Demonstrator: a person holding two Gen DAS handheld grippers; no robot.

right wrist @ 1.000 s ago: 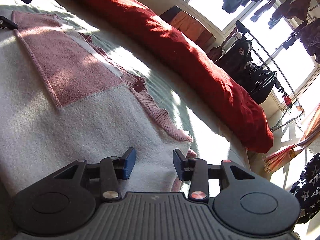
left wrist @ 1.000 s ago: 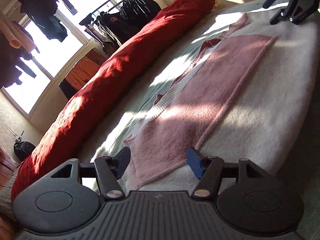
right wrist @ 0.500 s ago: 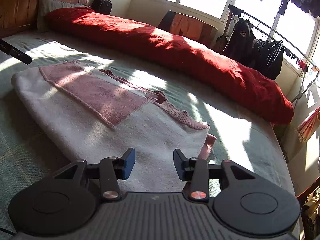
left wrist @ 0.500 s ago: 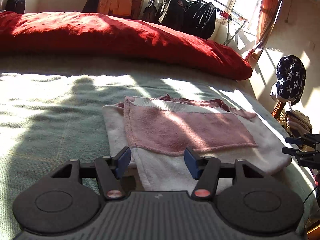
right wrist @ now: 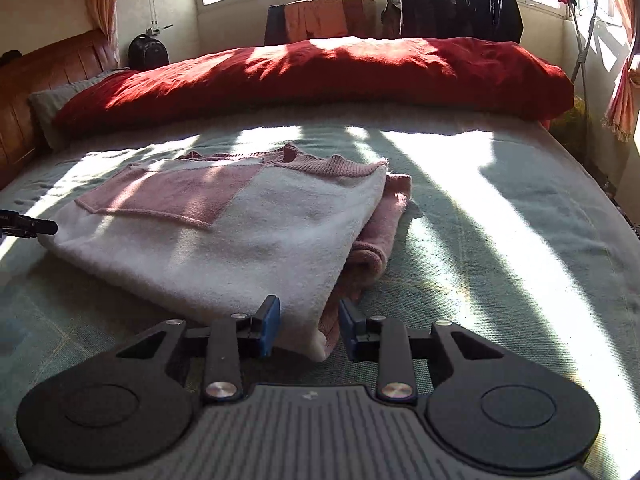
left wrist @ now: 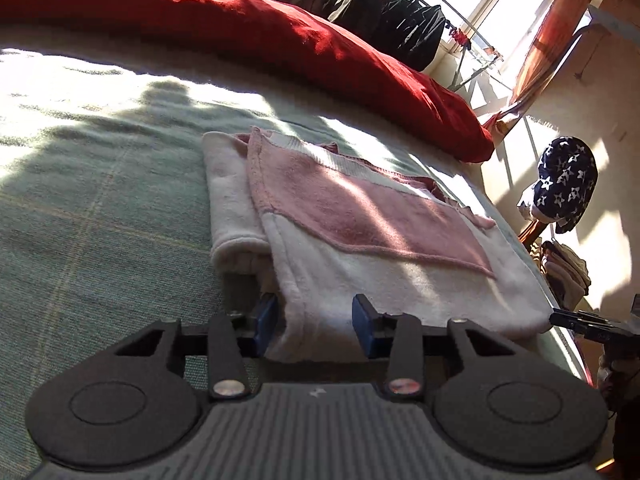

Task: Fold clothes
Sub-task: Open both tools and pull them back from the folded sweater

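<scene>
In the right wrist view, the folded sweater (right wrist: 224,240) lies on the bed (right wrist: 500,208), left of centre. A long duvet roll (right wrist: 320,76) stretches across the upper frame behind it, with a clothes rack (right wrist: 460,0) behind that and a headboard (right wrist: 24,92) at the left edge.

Left gripper (left wrist: 315,324) low at bed's near edge, jaws apart, straddling sweater (left wrist: 360,248) corner. Right gripper (right wrist: 308,326) same at the other near corner, jaws apart, not clamped.
</scene>
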